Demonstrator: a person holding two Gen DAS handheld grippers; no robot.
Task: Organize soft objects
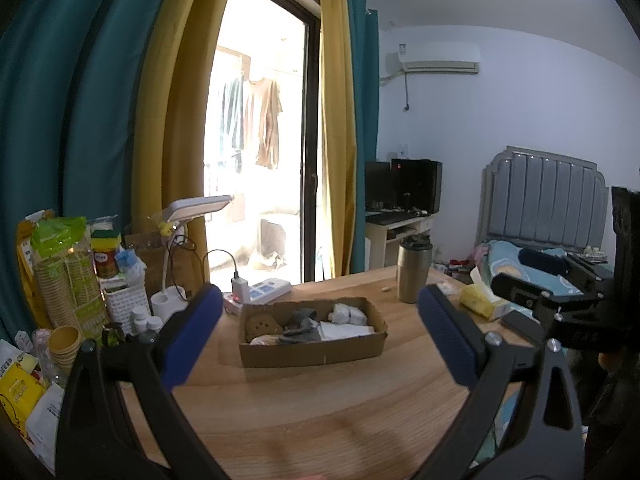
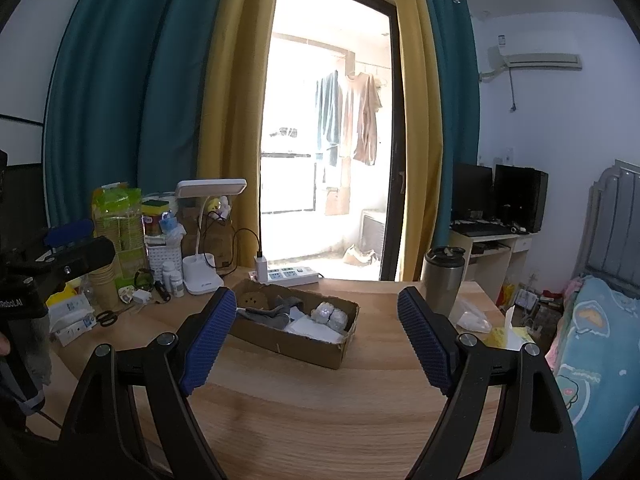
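We find the shallow brown cardboard box [image 1: 314,354] on the light wooden table [image 1: 320,412], holding grey socks [image 1: 302,326], white folded cloths [image 1: 348,314] and a brown round plush [image 1: 262,326]. Our left gripper [image 1: 320,332] and right gripper [image 2: 316,336] both stand wide apart, gripping nothing, short of the box

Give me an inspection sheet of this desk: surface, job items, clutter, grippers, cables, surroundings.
Surface: light wooden tabletop, bare near the grippers.
Job's things: shallow cardboard box holding grey socks, white bundles, a brown round piece.
Clutter: steel tumbler, yellow tissue pack, paper cups, scissors.
Grippers: left gripper and right gripper open, empty.
Cables: black lead into white power strip.
Surroundings: curtains, balcony door, bed.
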